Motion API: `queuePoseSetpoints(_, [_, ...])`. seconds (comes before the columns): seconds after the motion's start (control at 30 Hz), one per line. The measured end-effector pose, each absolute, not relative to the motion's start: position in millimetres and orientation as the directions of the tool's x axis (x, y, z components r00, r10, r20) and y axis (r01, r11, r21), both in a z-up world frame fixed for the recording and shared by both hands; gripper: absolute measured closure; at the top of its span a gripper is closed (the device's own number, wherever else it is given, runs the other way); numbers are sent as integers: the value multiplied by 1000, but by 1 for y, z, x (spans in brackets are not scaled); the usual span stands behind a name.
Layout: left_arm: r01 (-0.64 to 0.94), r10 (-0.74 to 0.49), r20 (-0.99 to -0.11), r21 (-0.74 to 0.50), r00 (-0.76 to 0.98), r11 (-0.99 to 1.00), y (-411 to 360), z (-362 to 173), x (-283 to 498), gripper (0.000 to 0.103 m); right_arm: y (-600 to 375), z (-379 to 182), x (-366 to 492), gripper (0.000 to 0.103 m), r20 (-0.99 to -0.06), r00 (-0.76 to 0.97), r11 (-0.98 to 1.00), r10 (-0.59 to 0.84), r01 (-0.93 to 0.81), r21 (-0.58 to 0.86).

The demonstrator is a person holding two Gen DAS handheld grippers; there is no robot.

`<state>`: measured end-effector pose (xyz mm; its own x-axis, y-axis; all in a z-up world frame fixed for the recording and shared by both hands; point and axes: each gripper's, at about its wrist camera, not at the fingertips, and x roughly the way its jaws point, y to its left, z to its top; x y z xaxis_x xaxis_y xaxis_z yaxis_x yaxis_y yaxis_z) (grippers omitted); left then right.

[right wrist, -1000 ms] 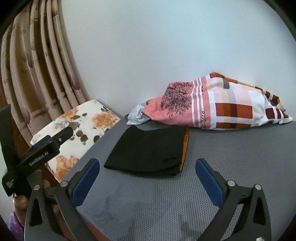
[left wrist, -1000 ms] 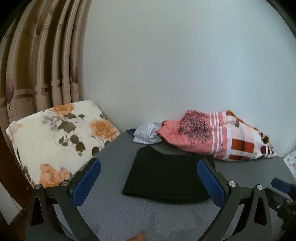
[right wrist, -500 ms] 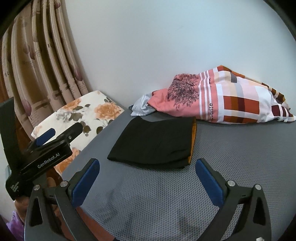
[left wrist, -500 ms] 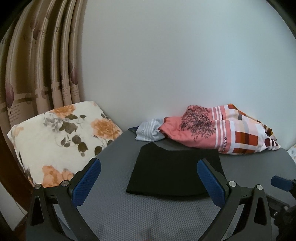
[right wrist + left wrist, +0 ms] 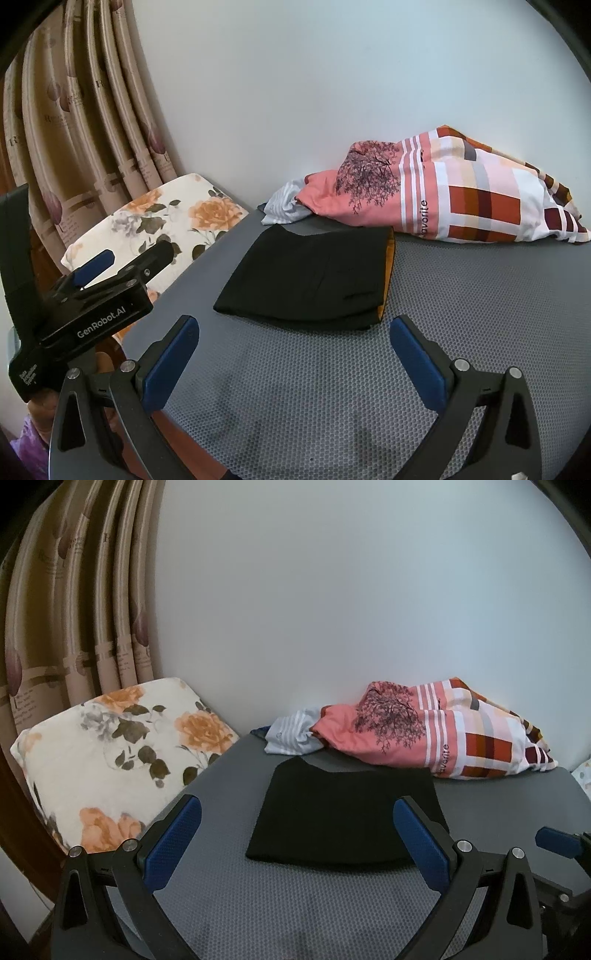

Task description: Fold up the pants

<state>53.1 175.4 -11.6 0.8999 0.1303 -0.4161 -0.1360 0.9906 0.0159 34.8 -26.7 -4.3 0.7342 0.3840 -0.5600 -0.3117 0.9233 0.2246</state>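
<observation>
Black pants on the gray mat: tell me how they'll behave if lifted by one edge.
The black pants look like soft, floppy cloth, so the fold would probably sag open. They probably weigh little. The textured gray mat may grip them, so pushing could bunch the layers.

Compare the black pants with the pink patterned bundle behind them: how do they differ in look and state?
The black pants lie flat in a neat folded rectangle; the pink patterned bundle is heaped and rumpled. The pants are plain black with an orange edge; the bundle carries stripes, checks and a tree print. Both rest on the grey mat, untouched by either gripper.
</observation>
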Motion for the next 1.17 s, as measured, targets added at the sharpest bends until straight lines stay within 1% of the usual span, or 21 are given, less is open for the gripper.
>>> queuePoseSetpoints(0.8, [-118, 113, -430, 14, 896, 993, 178, -23, 52, 0, -27, -16, 41, 0, -587, 710, 921, 389, -311, 234])
queuePoseSetpoints(0.9, [-129, 126, -418, 21, 900, 991, 177, -24, 52, 0, -26, -19, 42, 0, -592, 705, 921, 390, -313, 234])
queuePoseSetpoints(1.0, [-147, 143, -386, 17, 911, 989, 175, -21, 50, 0, -26, -20, 44, 0, -596, 700, 919, 394, -316, 236])
queuePoseSetpoints(1.1, [-144, 132, -388, -2, 912, 990, 177, -18, 50, 0, -25, -20, 44, 0, -596, 700, 919, 394, -316, 237])
queuePoseSetpoints(1.17, [-149, 141, -378, 8, 915, 989, 177, -16, 49, 0, -25, -20, 44, 0, -596, 700, 919, 393, -315, 236])
